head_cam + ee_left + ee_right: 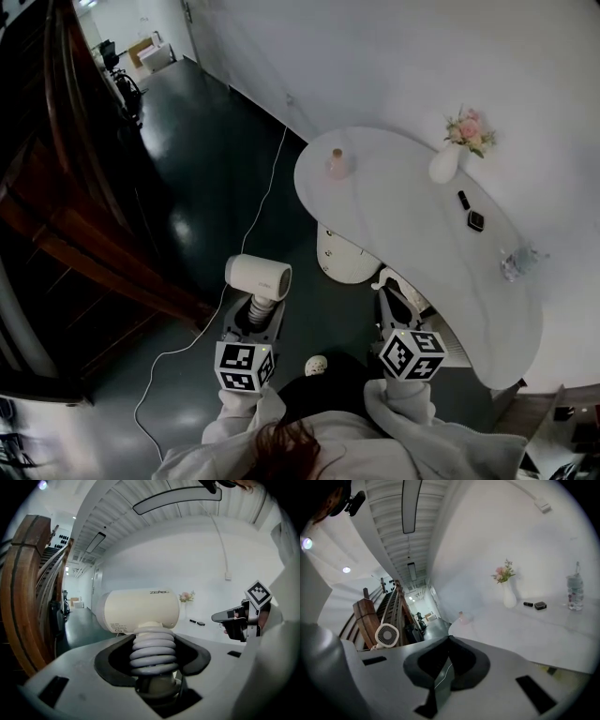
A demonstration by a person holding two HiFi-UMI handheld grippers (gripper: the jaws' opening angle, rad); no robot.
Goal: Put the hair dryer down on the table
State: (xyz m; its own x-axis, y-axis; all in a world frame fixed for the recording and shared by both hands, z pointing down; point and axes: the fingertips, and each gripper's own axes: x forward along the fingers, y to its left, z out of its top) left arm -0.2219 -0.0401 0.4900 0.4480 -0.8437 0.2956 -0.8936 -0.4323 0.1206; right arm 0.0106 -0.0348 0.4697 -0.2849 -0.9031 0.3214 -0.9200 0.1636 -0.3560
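left gripper [153, 654] jaws wide, clamped on ribbed handle of hair dryer [140, 611], dryer off to side of table [422, 248], right gripper [448, 639] jaws closed together, nothing between

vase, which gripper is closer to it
Right. The right gripper is by the table edge, short of the vase; the left gripper, holding the dryer, is out over the floor, farther off.
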